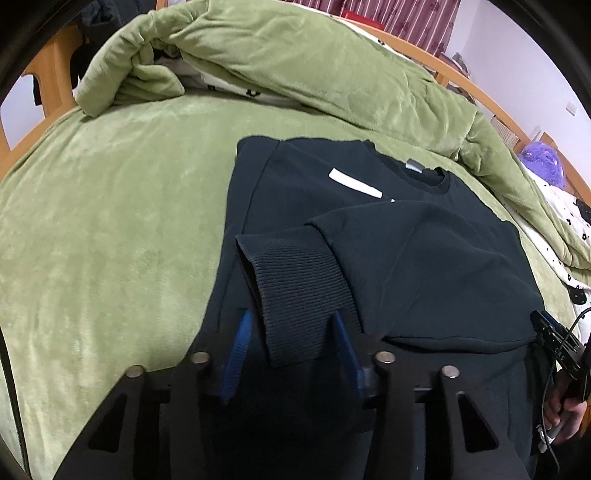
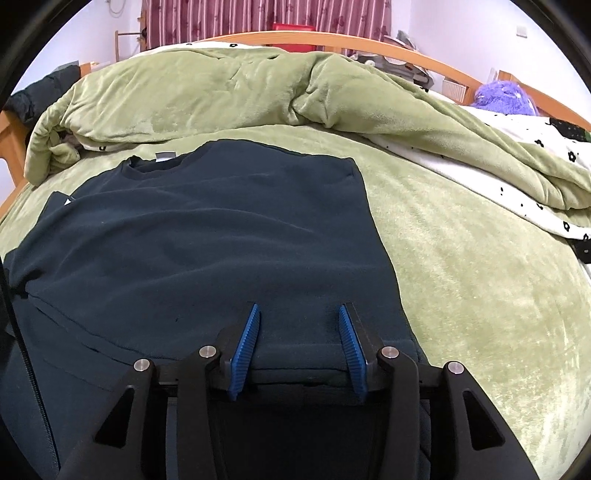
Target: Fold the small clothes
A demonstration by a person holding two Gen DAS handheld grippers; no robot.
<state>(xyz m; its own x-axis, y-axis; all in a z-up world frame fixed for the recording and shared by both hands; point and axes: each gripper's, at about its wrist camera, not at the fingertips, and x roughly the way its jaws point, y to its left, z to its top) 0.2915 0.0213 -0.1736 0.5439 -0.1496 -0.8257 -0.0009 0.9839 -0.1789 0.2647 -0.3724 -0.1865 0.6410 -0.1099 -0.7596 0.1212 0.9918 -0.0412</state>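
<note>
A dark navy sweatshirt (image 1: 332, 206) lies flat on the green blanket (image 1: 110, 221), collar away from me, sides folded in. A sleeve with a ribbed cuff (image 1: 299, 291) lies across its body. My left gripper (image 1: 291, 321) is open, its blue pads either side of the cuff's near end, above the garment's lower part. In the right wrist view the sweatshirt (image 2: 207, 236) fills the left and centre. My right gripper (image 2: 299, 314) is open over its lower right hem, with the fabric edge between the pads. The right gripper also shows in the left wrist view (image 1: 561, 343) at the sweatshirt's right edge.
A bunched green quilt (image 1: 295, 62) with a white flowered lining (image 2: 517, 173) lies along the far side and right. A purple plush toy (image 2: 502, 96) sits at the far right. A wooden bed frame (image 2: 332, 38) and striped curtains (image 2: 258, 18) are behind.
</note>
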